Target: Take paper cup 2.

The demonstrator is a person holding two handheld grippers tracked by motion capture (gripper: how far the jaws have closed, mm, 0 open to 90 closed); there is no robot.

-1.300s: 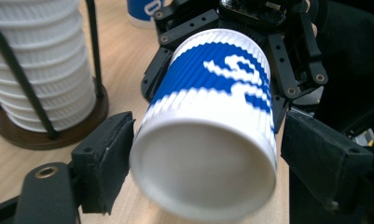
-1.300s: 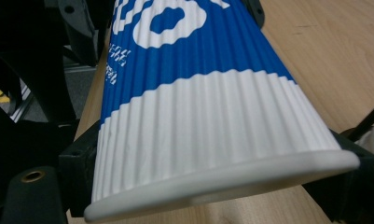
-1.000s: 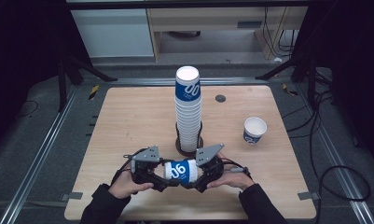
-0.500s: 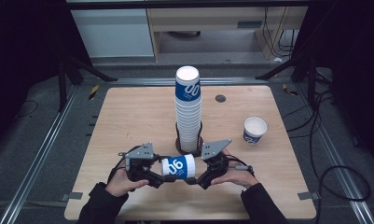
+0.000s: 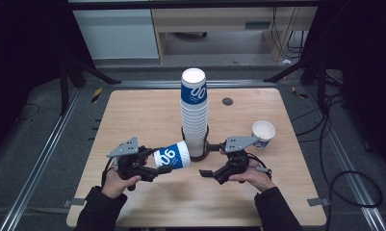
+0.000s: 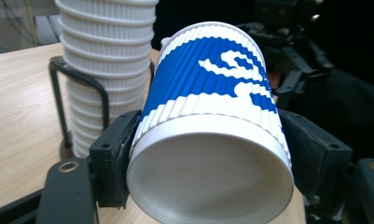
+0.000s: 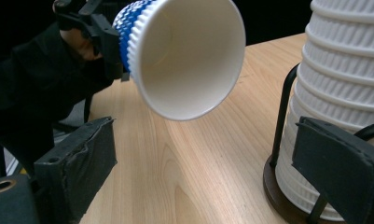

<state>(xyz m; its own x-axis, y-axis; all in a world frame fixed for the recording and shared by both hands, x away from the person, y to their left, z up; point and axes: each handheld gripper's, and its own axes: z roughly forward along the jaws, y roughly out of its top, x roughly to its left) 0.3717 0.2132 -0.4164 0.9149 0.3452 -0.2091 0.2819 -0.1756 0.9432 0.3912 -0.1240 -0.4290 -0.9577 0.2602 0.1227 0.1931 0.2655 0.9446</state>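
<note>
A blue-and-white ribbed paper cup [image 5: 173,155] lies on its side in the air, with my left gripper [image 5: 160,163] shut on it. In the left gripper view the cup [image 6: 212,116] shows its base between the two black jaws of my left gripper [image 6: 212,179]. My right gripper [image 5: 211,161] stands open just right of the cup, apart from it. In the right gripper view the cup's open mouth [image 7: 189,56] faces me beyond my right gripper [image 7: 208,177], which has only bare table between its jaws. A tall stack of the same cups [image 5: 194,110] stands behind, in a black wire holder [image 7: 280,186].
A single upright cup [image 5: 263,132] stands on the table at the right. A small dark round spot [image 5: 227,101] lies near the far edge. The wooden table [image 5: 133,120] has open room at its left and along its front.
Both grippers held the cup between them a second ago. My right gripper has let go and drawn back to the right; my left gripper has moved left with the cup.
</note>
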